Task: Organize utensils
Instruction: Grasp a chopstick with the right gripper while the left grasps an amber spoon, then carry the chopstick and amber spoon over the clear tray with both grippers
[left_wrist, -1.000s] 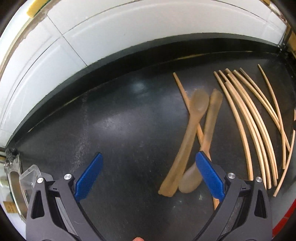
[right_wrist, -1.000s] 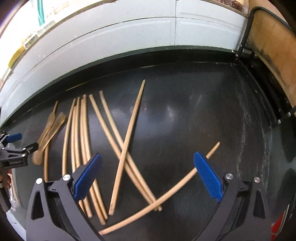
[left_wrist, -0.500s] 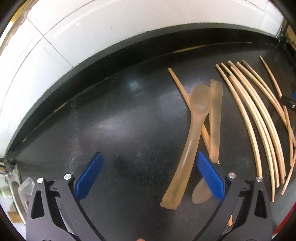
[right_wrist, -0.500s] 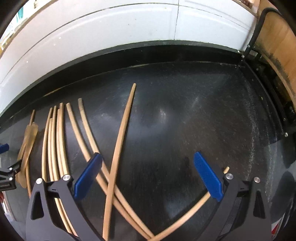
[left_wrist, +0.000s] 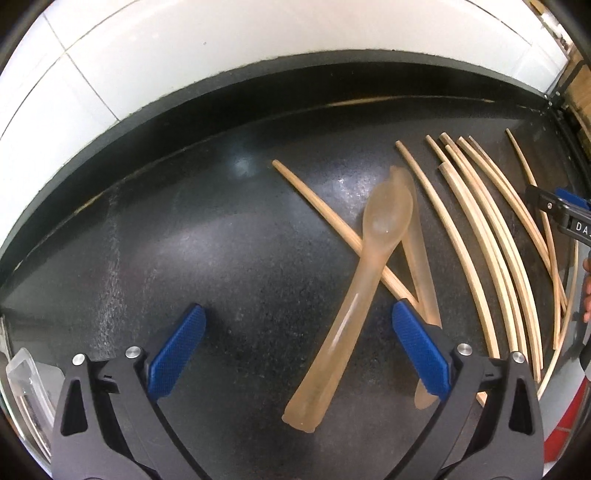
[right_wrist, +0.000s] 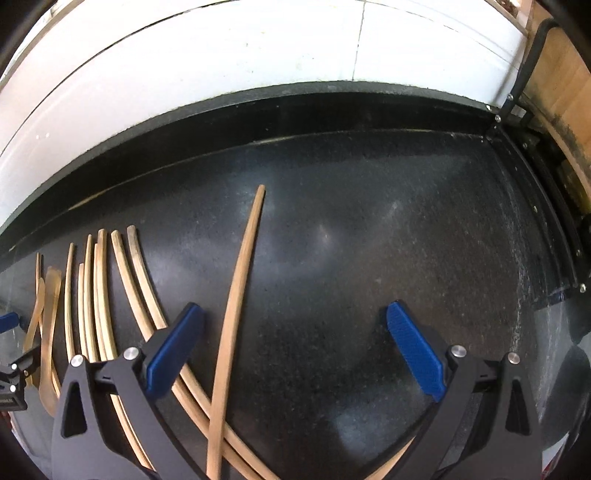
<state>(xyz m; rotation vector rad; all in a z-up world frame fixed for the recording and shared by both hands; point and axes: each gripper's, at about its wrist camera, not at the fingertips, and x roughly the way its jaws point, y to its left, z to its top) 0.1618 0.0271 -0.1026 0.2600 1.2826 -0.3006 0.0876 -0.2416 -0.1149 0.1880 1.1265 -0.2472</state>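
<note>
Both tongs had dropped closer to the bench (left_wrist: 184, 240): the left tongs (left_wrist: 297, 352) gaped empty, straddling the upper spoon (left_wrist: 354, 291), whose handle ran toward them, while the right tongs (right_wrist: 291, 352) gaped empty over a crossing chopstick (right_wrist: 236, 295) lying lengthwise right of the spoons.

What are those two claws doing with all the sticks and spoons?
A person holds a claw in each hand over a black counter, sorting utensils. The left claw is open and empty, hovering over a see-through spoon that lies across a chopstick, with a second spoon beside it. The right claw is open and empty too, above a long chopstick that crosses the others. More chopsticks lie spread out side by side. Nothing is picked up yet.
</note>
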